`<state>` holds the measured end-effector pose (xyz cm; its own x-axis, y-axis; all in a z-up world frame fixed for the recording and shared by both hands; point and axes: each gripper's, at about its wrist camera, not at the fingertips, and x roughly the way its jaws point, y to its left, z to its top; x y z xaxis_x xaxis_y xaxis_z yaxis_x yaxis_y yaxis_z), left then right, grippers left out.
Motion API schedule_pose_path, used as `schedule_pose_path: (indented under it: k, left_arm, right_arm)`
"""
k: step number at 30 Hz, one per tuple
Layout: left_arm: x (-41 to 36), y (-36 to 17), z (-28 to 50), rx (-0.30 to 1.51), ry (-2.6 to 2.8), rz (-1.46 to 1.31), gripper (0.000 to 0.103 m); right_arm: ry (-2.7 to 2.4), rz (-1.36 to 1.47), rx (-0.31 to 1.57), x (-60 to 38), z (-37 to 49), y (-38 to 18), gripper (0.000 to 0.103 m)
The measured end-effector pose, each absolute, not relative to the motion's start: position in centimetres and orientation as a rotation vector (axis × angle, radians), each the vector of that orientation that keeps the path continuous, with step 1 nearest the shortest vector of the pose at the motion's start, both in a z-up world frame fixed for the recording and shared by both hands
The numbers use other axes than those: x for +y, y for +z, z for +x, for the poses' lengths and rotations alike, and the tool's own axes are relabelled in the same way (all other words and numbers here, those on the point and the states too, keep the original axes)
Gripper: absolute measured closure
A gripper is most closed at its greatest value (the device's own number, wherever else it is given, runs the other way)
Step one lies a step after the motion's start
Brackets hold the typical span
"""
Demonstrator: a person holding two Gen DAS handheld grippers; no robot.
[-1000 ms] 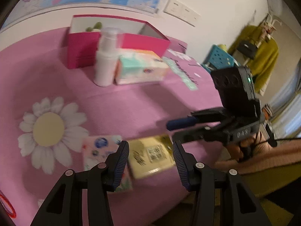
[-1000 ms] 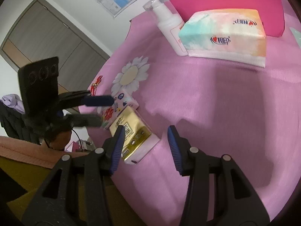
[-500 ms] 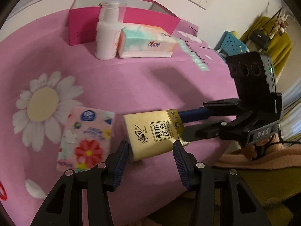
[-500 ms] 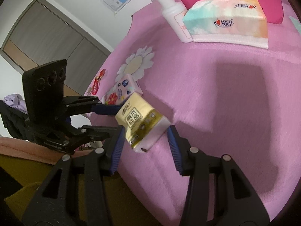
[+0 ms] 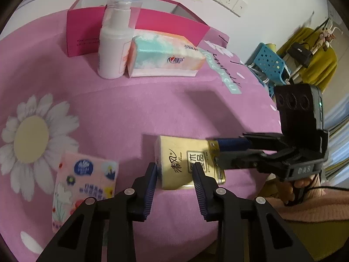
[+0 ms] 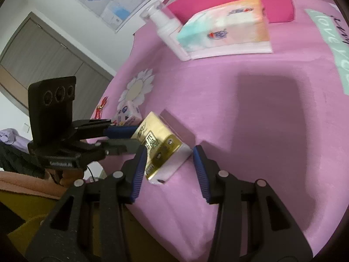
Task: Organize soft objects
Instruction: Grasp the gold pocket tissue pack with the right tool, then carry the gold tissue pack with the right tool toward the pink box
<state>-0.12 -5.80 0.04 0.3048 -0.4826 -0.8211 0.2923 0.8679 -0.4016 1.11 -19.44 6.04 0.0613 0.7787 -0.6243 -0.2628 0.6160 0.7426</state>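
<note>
A gold tissue pack (image 5: 187, 161) lies near the front edge of the pink cloth; it also shows in the right wrist view (image 6: 160, 147). My left gripper (image 5: 175, 174) is open, its fingers on either side of the pack's near end. My right gripper (image 6: 168, 159) is open around the pack's other end; in the left wrist view it (image 5: 218, 152) comes in from the right. A pink floral tissue pack (image 5: 84, 185) lies to the left. A pastel tissue pack (image 5: 165, 56) lies at the back.
A white pump bottle (image 5: 115, 43) stands beside the pastel pack, in front of an open magenta box (image 5: 87, 32). The cloth (image 5: 152, 104) has a daisy print at left. A blue basket (image 5: 271, 63) and yellow clothes stand off the right side.
Both grippers have closed in on the gold pack from opposite ends; a second ago they were farther from it. The pack has shifted and turned a little on the cloth.
</note>
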Motion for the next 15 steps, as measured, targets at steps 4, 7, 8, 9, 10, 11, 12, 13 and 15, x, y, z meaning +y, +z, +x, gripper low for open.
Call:
schedule_pose_path:
  k: [4,7,8,9,10,11,12,13,15]
  left_arm:
    - [-6.2,-0.1,0.7,1.154,-0.532,-0.192,0.070]
    - [-6.7,0.0,1.0,1.153,-0.541,-0.175,0.070]
    - [-6.7,0.0,1.0,1.155,-0.543,-0.174,0.070]
    - [-6.8,0.0,1.1,1.155,-0.545,-0.171,0.070]
    - [-6.9,0.0,1.2,1.156,-0.544,-0.168,0.070]
    - [-7.0,0.1,1.3,1.156,-0.544,-0.168,0.070]
    - [-6.9,0.1,1.5,1.158,-0.547,-0.171,0.070]
    - [-7.0,0.1,1.7,1.159,-0.547,-0.173,0.070]
    - [-7.2,0.3,2.0,1.152,-0.543,-0.169,0.070]
  right_arm:
    - [0.817,0.524,1.279,-20.2,0.5,5.9,0.056]
    - [0.795,0.510,1.270,-20.1,0.0,6.1,0.057]
    - [0.786,0.503,1.270,-20.1,0.0,6.1,0.058]
    - [0.775,0.490,1.274,-19.8,0.1,6.0,0.065]
    - [0.766,0.486,1.272,-19.9,0.2,6.0,0.069]
    - [0.762,0.496,1.266,-20.0,0.3,5.9,0.070]
    - [0.759,0.502,1.262,-20.1,0.5,5.9,0.074]
    - [0.754,0.498,1.258,-20.2,0.6,6.0,0.074]
    - [0.745,0.491,1.246,-20.1,1.0,6.1,0.075]
